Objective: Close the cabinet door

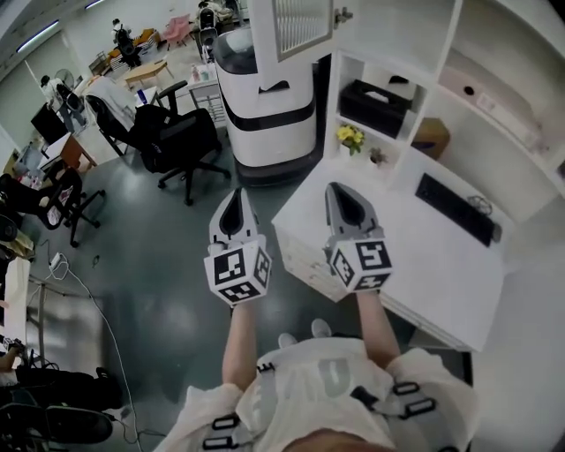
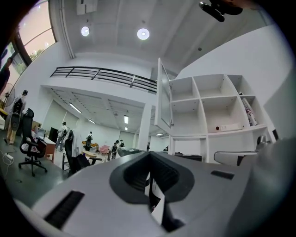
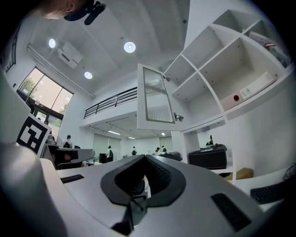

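Progress: nothing is done yet; door [image 1: 303, 26] is hanging wide open, swung out from the shelves [image 1: 494, 79], high above the desk [image 1: 424, 265].
Left to do: reaching up to the door and pushing it shut, by my read.
Left gripper [image 1: 237, 194]: jaws are sitting together, holding nothing, well below the door.
Right gripper [image 1: 340, 188]: jaws are clenched and empty, hovering over the desk edge, well apart from the door.
Writing: none is reading clearly; only square markers are showing on the cubes [image 1: 237, 274].
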